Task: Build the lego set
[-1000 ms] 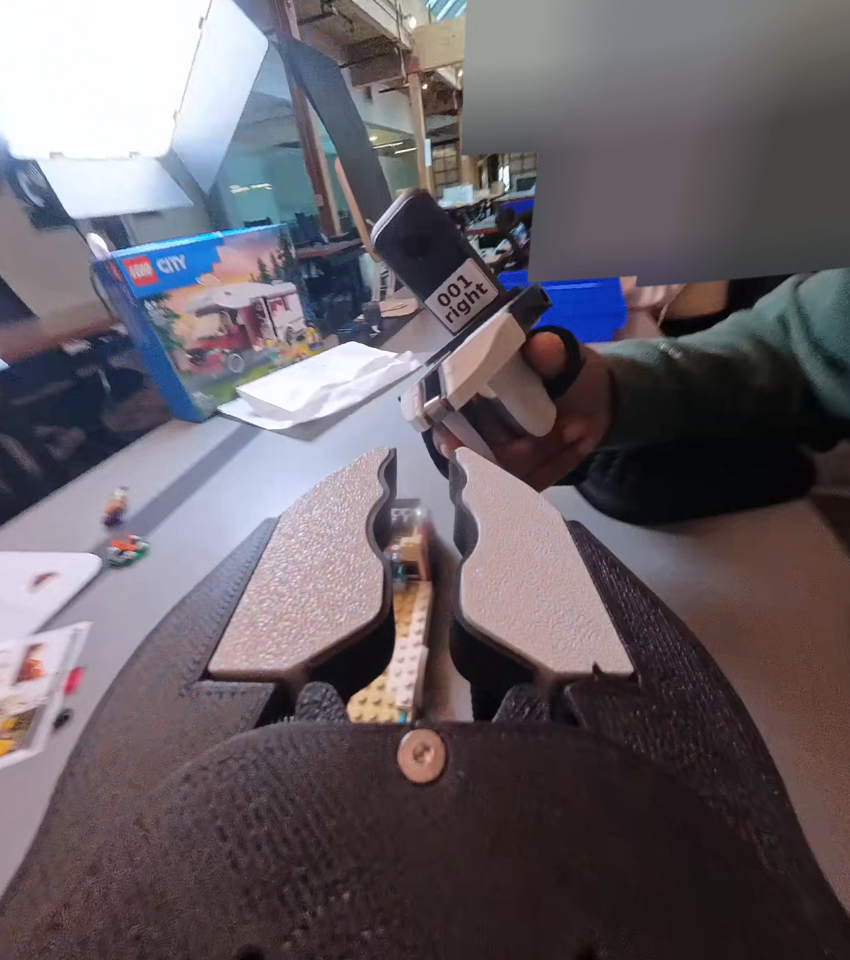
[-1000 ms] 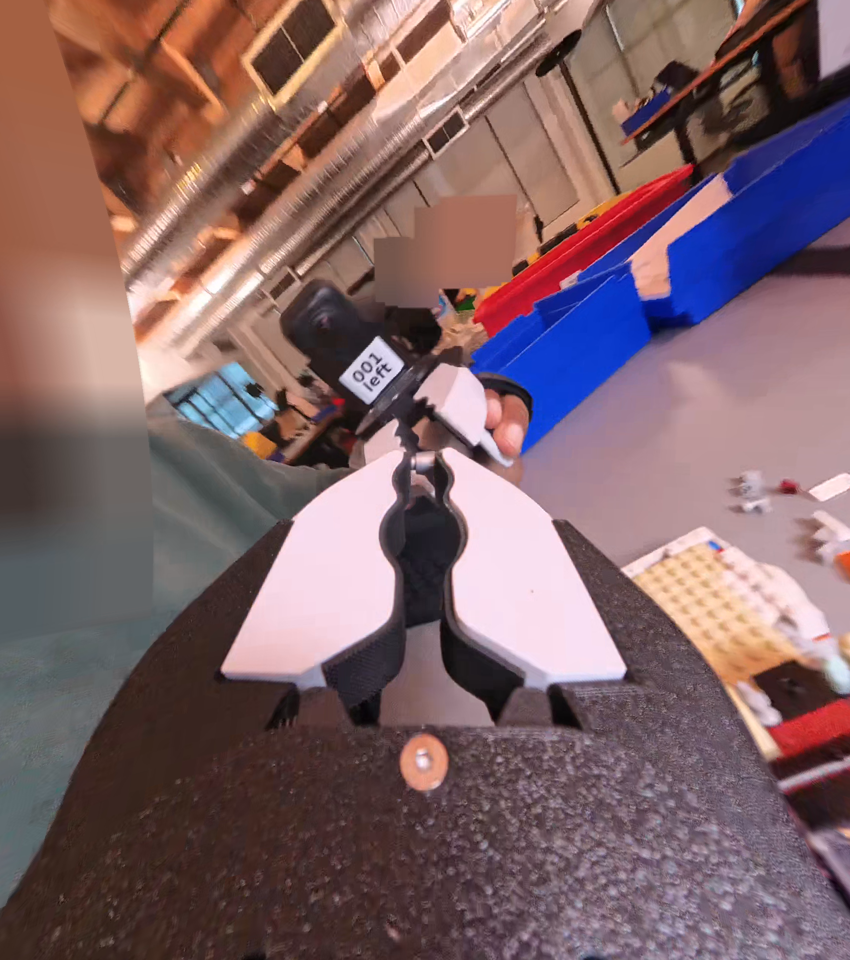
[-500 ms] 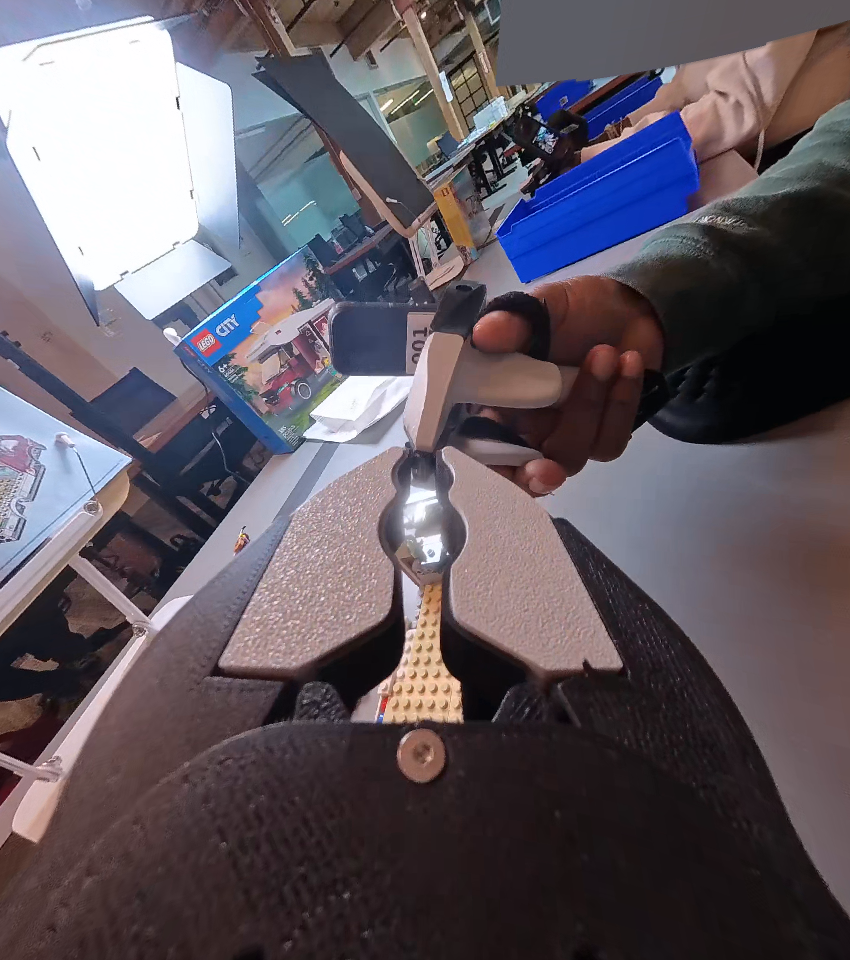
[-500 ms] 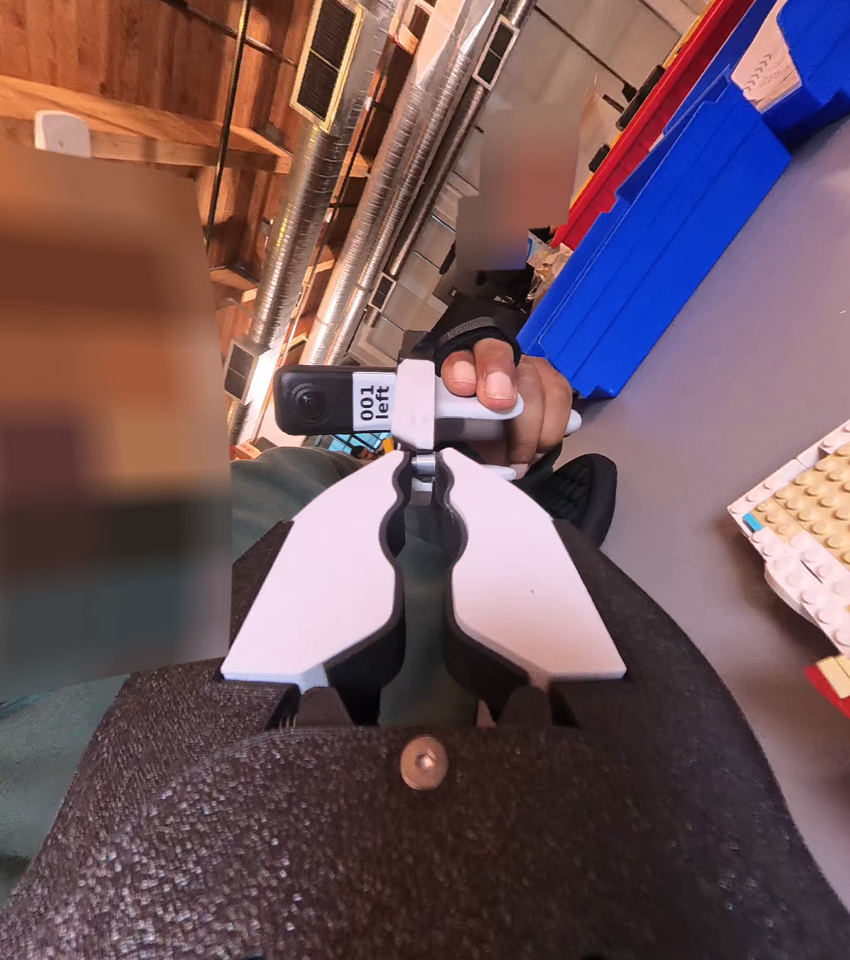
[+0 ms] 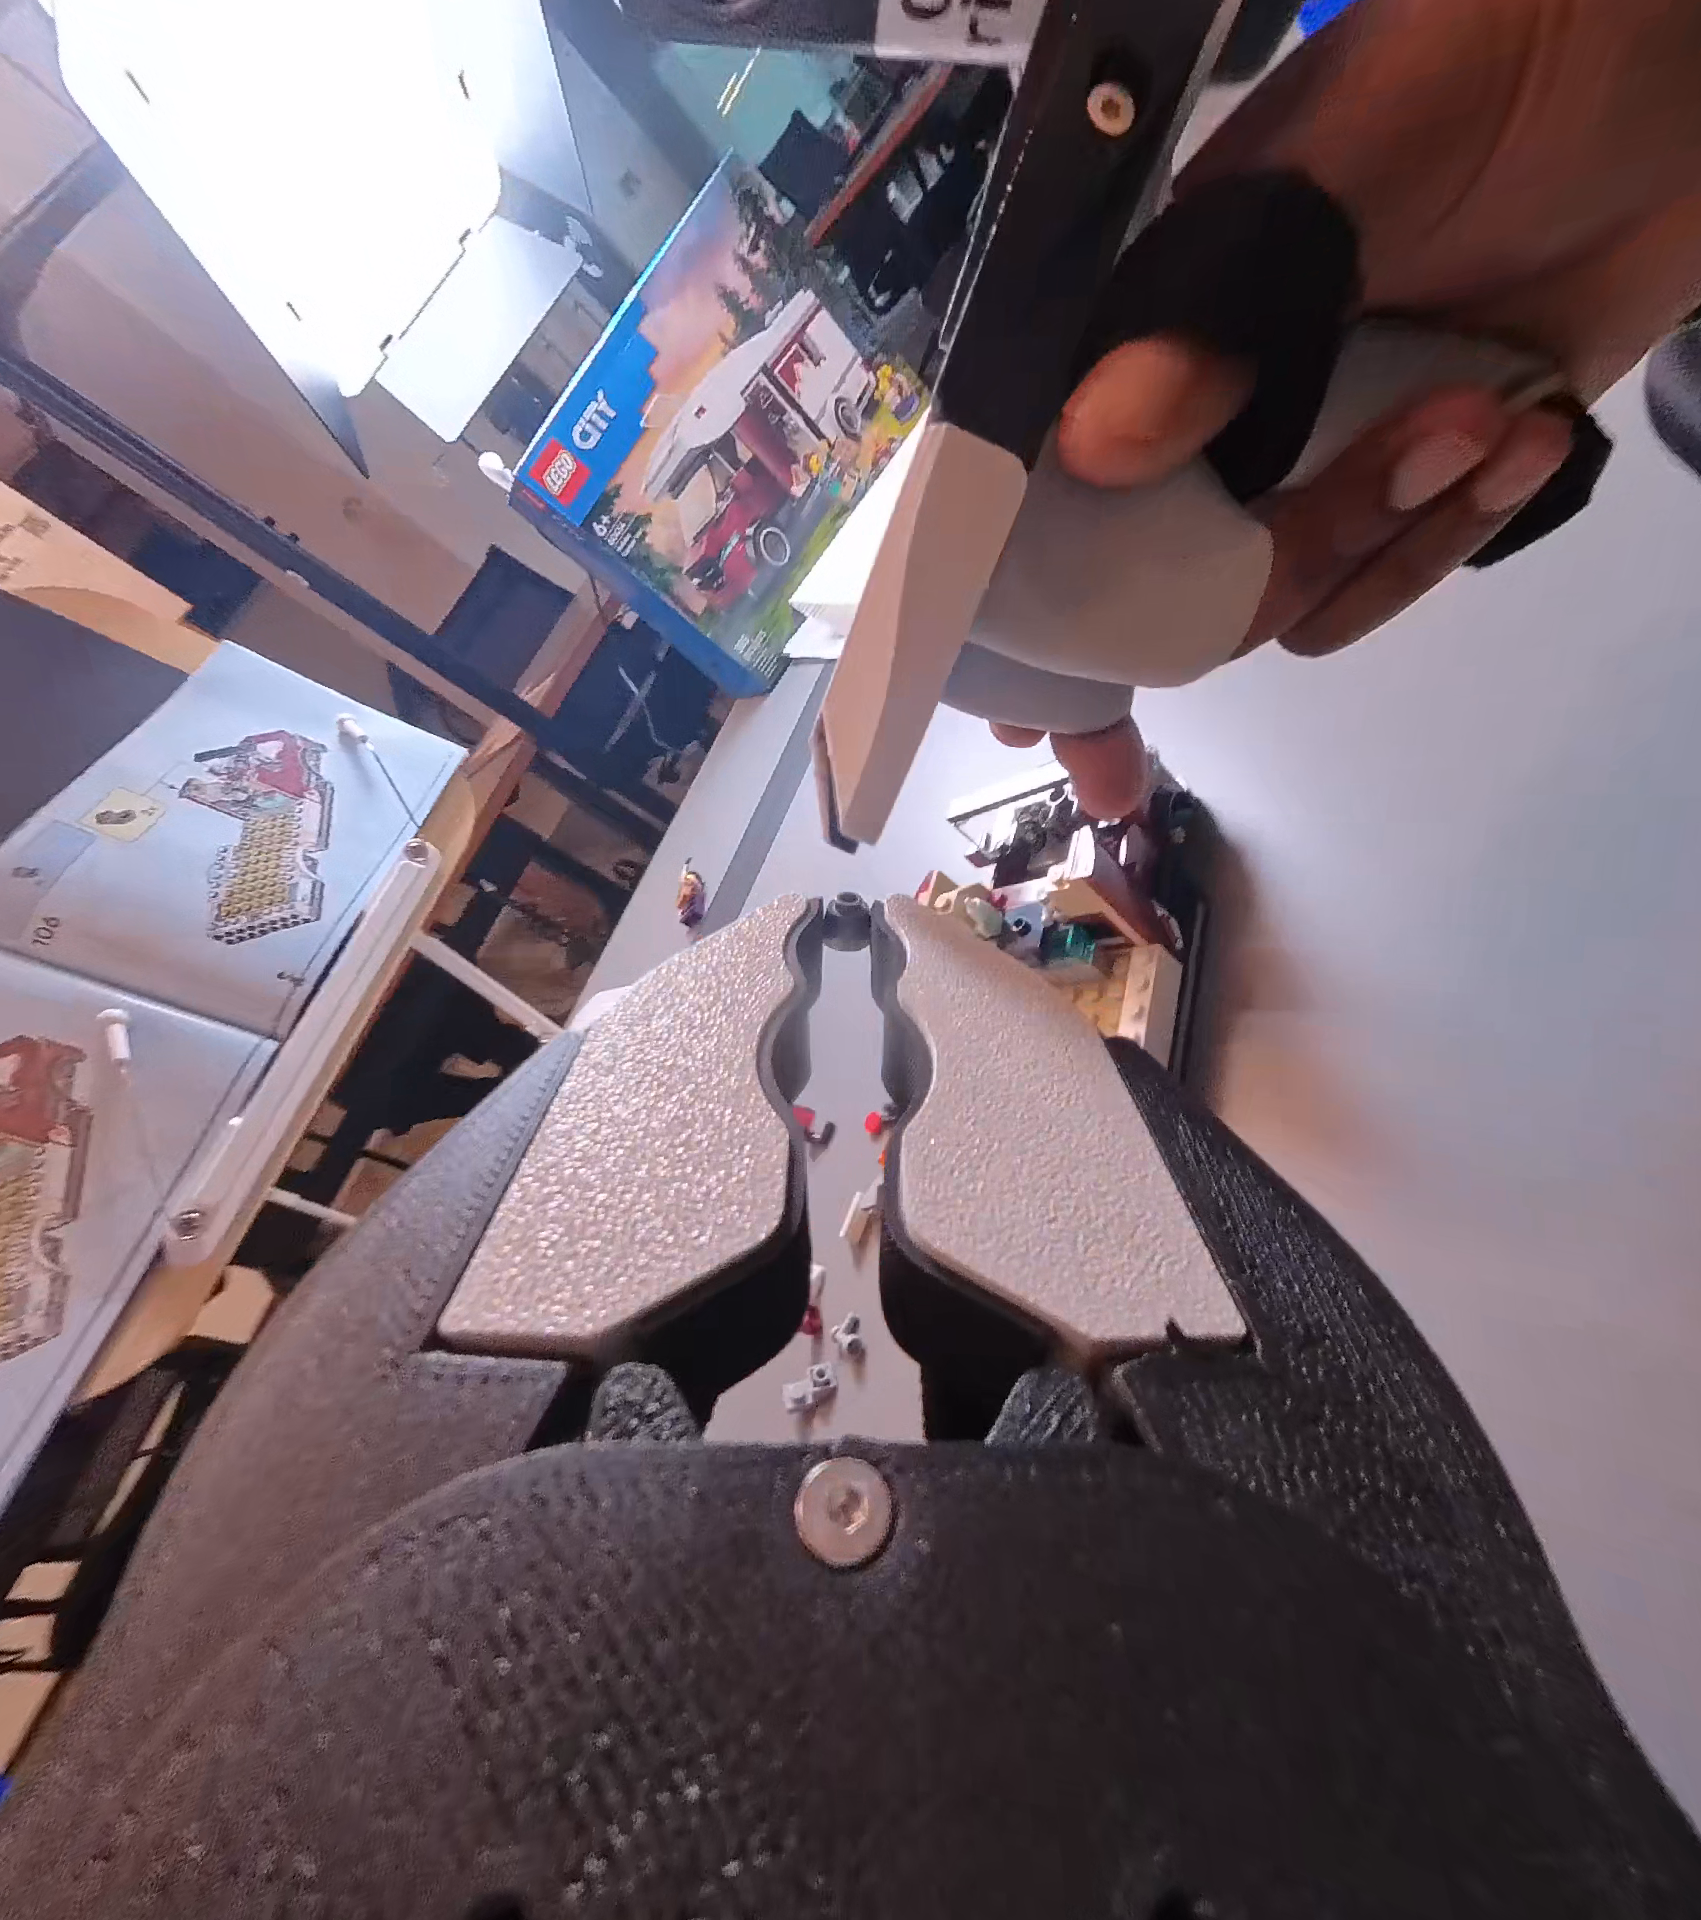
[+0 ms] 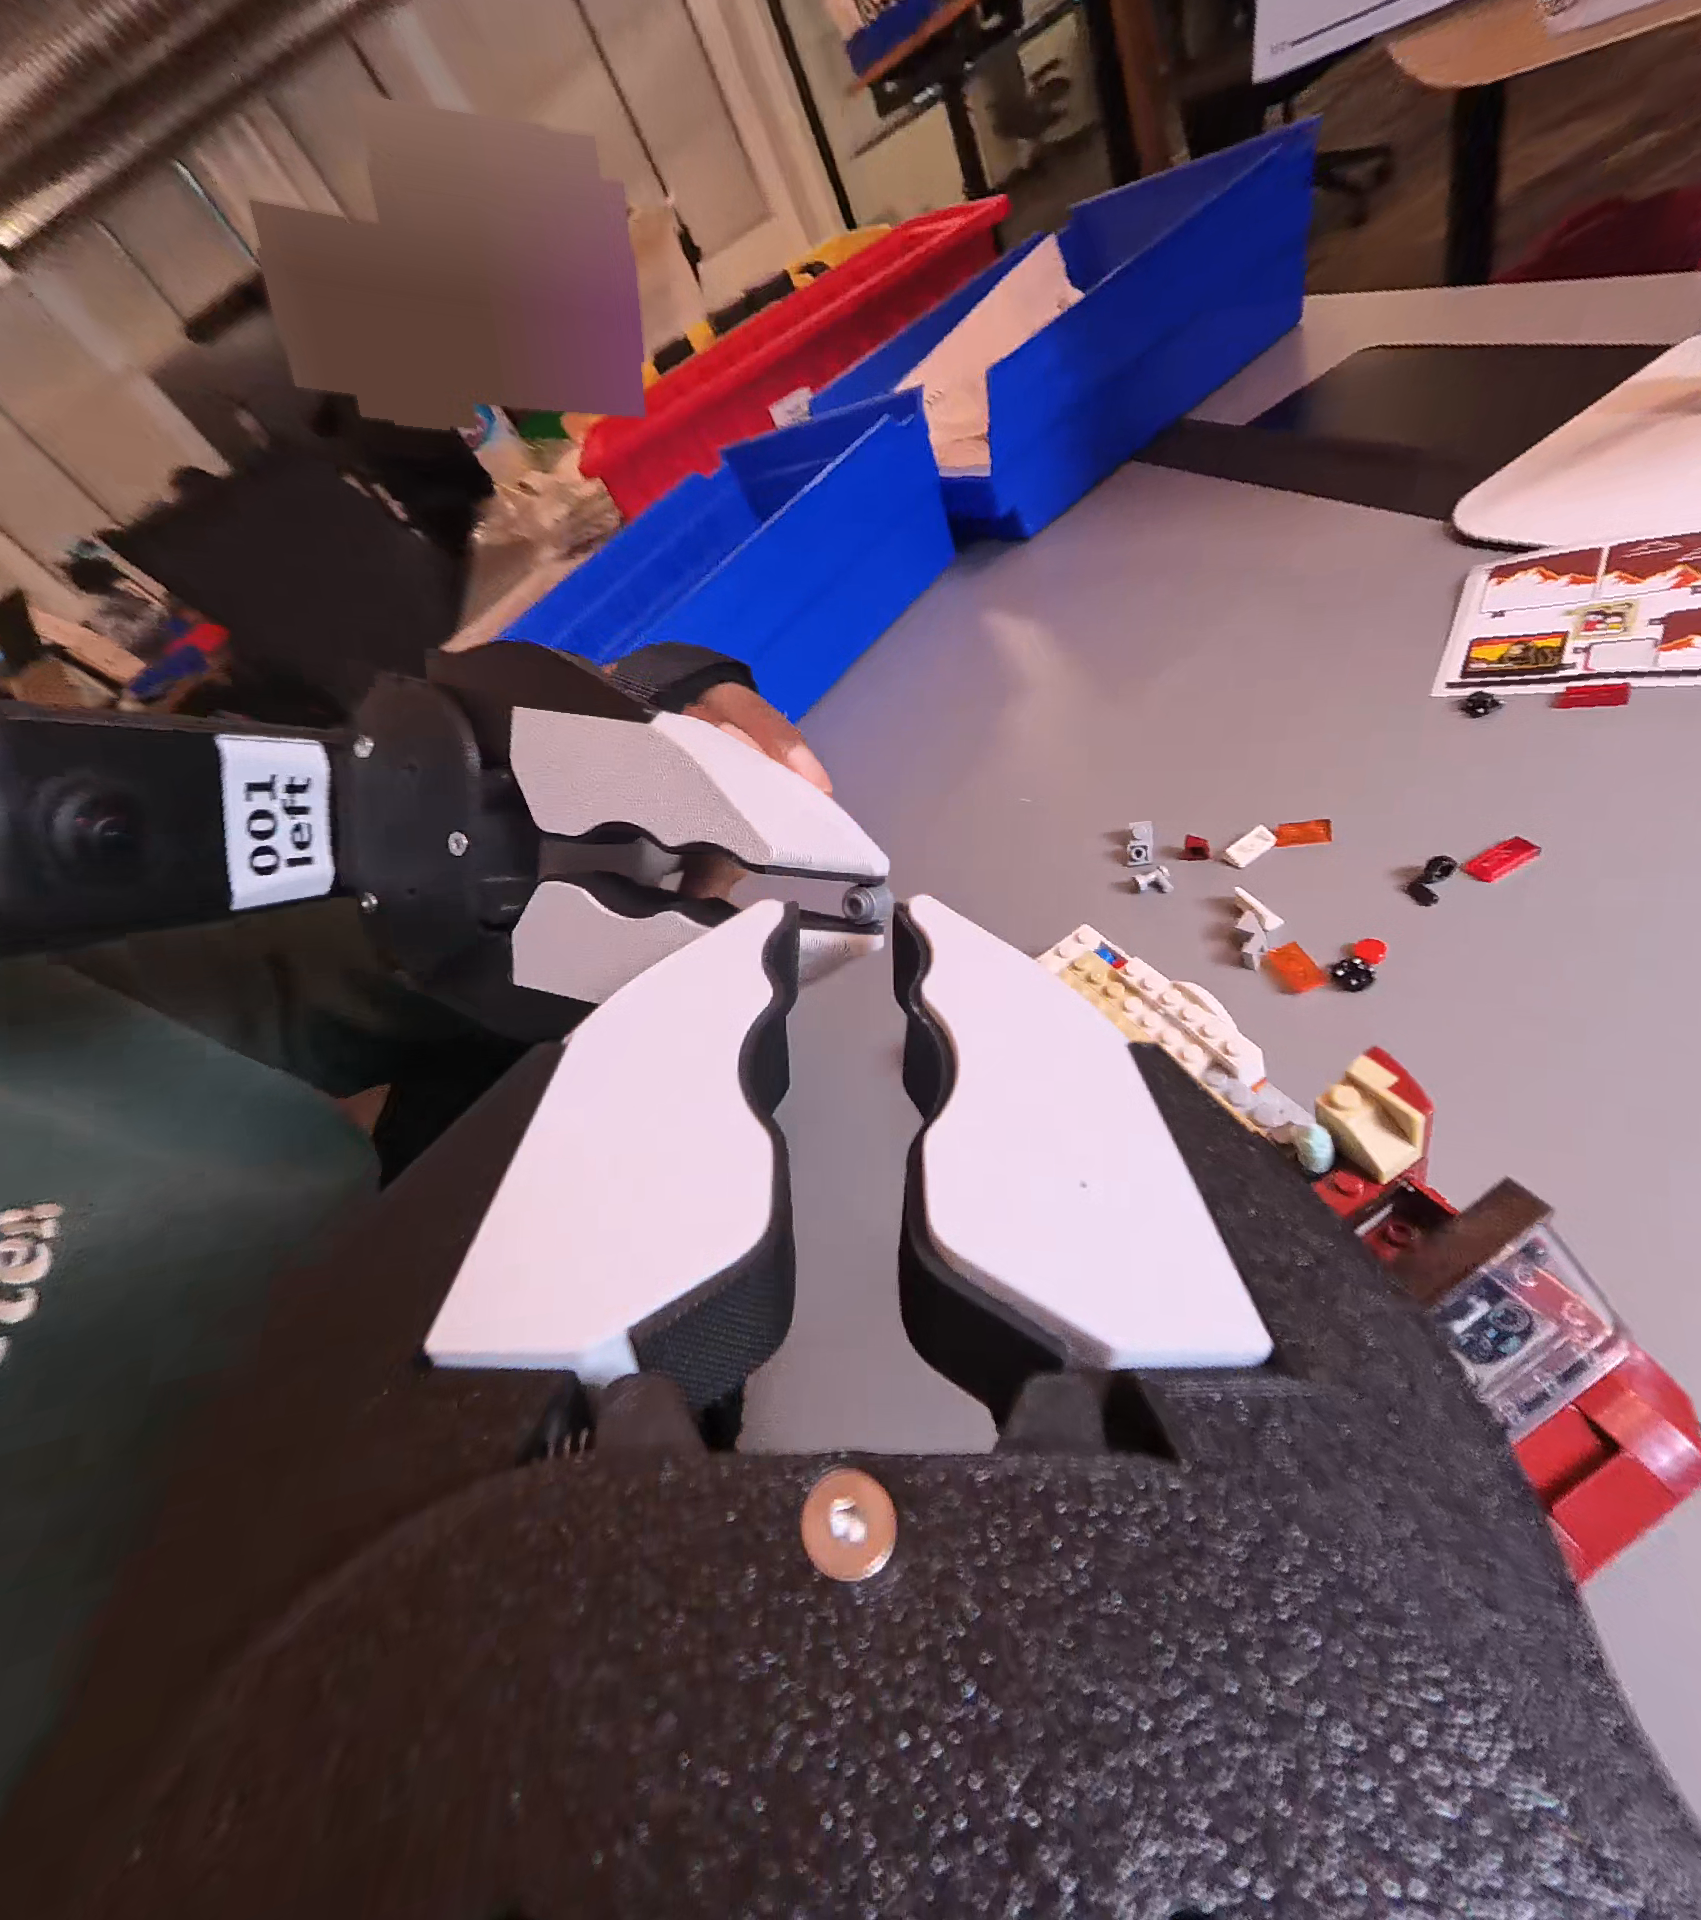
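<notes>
Grey bench (image 6: 1189,644) spreads beneath us. Our left hand-held gripper (image 5: 848,920) pinches a small dark round piece (image 5: 846,918) at its very tips; our right hand-held gripper (image 6: 893,914) stands released just beside it. To hand over well, we should close squarely before letting go. Beyond the right tips lie loose bricks (image 6: 1272,904) and the part-built camper (image 6: 1397,1164); blue bins (image 6: 825,561) stand farther off.
</notes>
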The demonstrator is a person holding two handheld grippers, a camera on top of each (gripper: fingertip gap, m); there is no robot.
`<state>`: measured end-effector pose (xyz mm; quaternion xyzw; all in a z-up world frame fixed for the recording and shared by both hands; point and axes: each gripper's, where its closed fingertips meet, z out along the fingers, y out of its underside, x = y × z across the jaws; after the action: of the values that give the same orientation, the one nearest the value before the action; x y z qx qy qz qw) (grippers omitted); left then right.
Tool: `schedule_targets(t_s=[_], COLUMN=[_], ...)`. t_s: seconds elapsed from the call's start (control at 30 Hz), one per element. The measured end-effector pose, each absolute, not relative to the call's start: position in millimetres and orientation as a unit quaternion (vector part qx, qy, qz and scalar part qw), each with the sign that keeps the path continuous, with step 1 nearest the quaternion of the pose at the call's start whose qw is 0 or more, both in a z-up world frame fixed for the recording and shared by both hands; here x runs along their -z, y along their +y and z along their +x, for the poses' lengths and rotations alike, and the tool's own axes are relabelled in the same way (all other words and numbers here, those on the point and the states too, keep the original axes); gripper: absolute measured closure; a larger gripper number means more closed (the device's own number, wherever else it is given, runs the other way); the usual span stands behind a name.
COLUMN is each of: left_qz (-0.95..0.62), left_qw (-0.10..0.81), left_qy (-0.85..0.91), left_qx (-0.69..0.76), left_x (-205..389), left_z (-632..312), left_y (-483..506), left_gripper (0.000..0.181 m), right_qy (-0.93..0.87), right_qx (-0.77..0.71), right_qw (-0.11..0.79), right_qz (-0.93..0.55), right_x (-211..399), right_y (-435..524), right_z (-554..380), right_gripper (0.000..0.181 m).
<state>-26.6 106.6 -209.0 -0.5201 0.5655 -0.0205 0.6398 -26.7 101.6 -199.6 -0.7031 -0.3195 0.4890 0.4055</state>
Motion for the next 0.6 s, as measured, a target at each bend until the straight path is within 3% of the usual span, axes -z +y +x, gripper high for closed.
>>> schedule_targets(t_s=[0.2,0.6], left_qz=[-0.514,-0.486], left_qw=[0.629,0.640], left_qy=[0.583,0.594], left_qx=[-0.023,-0.029], left_x=[219,215], left_z=[-26,-21], left_y=[109,102], left_gripper=[0.173,0.173], right_qy=[-0.316,-0.307], right_qx=[-0.437,-0.476], right_qw=[0.414,0.380], right_qz=[-0.733,-0.731], right_x=[215,216], right_y=[105,101], right_z=[-32,-34], right_gripper=[0.166,0.171])
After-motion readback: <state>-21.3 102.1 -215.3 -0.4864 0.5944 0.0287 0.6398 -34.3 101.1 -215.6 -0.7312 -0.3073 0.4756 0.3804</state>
